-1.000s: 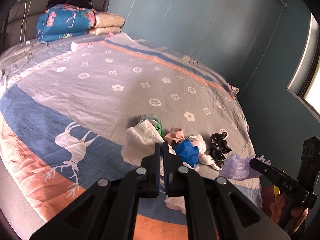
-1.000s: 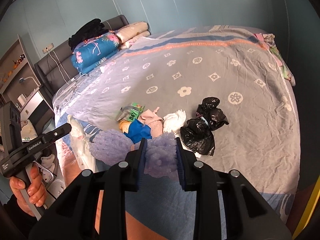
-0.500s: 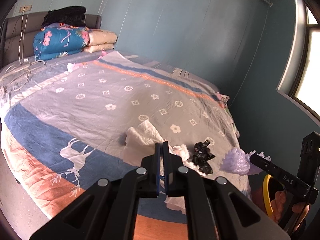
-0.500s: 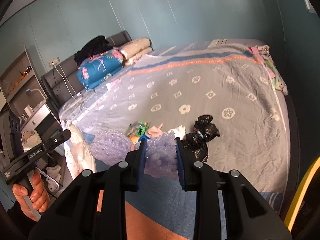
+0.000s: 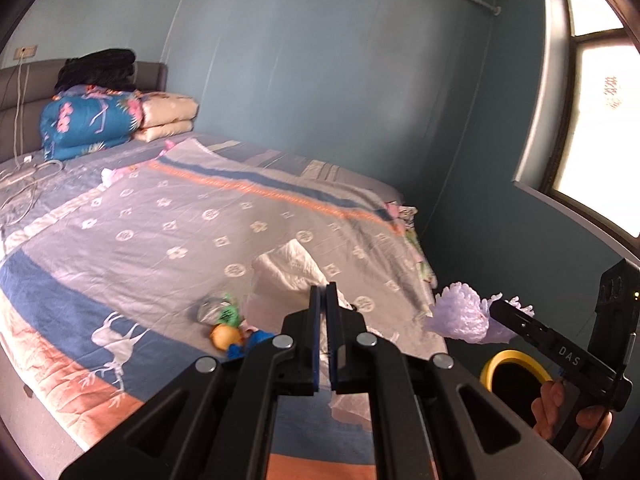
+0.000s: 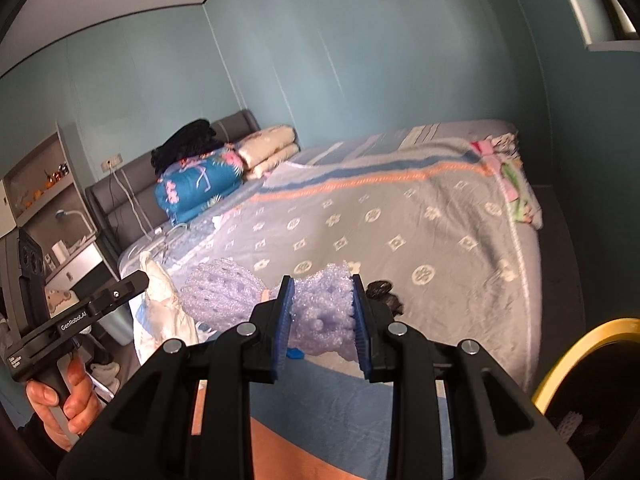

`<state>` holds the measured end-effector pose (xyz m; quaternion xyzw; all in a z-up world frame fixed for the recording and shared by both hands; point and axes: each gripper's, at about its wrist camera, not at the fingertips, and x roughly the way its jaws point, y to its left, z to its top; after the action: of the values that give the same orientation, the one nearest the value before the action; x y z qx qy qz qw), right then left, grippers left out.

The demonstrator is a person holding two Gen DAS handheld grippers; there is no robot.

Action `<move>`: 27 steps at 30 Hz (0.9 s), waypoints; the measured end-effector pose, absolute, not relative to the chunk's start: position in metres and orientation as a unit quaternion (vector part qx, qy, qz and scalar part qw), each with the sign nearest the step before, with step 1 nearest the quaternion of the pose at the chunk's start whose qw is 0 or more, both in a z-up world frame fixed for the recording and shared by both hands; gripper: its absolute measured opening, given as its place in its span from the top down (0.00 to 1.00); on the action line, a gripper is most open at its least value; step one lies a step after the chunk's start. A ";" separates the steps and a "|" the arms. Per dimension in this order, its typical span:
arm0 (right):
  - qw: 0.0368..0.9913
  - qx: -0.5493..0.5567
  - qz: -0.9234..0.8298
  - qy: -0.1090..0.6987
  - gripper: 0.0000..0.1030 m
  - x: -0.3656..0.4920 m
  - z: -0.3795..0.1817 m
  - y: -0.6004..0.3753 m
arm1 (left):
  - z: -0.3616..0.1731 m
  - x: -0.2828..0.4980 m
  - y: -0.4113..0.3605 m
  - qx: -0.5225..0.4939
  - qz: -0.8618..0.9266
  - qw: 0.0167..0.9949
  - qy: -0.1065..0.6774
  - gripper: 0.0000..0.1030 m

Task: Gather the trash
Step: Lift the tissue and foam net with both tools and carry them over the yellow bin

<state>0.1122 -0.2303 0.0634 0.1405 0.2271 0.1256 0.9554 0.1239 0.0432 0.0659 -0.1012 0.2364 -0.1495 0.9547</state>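
Note:
My left gripper is shut on a white crumpled tissue and holds it above the bed; the tissue also shows in the right wrist view. My right gripper is shut on a lilac foam net, held off the bed's foot end; the net also shows in the left wrist view. A yellow-rimmed bin stands on the floor by the bed. On the bedspread lie a green wrapper, an orange piece, a blue piece and a black bag.
The patterned bedspread covers a wide bed. Folded quilts and dark clothes sit at the headboard. Cables lie at the bed's left. A bedside shelf is on the left. A window is on the right wall.
Both grippers have risen and pulled back from the bed with their loads. The yellow-rimmed bin has come into view at the lower right of both views.

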 end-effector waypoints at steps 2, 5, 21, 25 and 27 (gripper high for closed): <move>0.958 0.142 0.120 0.219 0.74 0.106 0.068 -0.238 | 0.072 0.121 0.031 -0.097 -0.159 0.954 0.233 0.97; 0.962 0.144 0.108 0.205 0.74 0.093 0.077 -0.255 | 0.080 0.117 0.010 -0.089 -0.174 0.954 0.225 0.97; 0.973 0.165 0.004 0.159 0.73 0.025 0.098 -0.362 | 0.093 0.095 -0.110 -0.066 -0.291 0.929 0.218 0.97; 0.972 0.171 -0.025 0.158 0.73 0.013 0.095 -0.391 | 0.090 0.096 -0.135 -0.063 -0.312 0.921 0.226 0.97; 0.971 0.178 -0.039 0.158 0.73 0.007 0.092 -0.405 | 0.086 0.096 -0.149 -0.060 -0.324 0.915 0.233 0.97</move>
<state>0.0068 -0.4053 0.0918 0.1776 0.1581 -0.0391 0.9705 0.0960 -0.1491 0.0863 -0.0596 0.2325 -0.3235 0.9153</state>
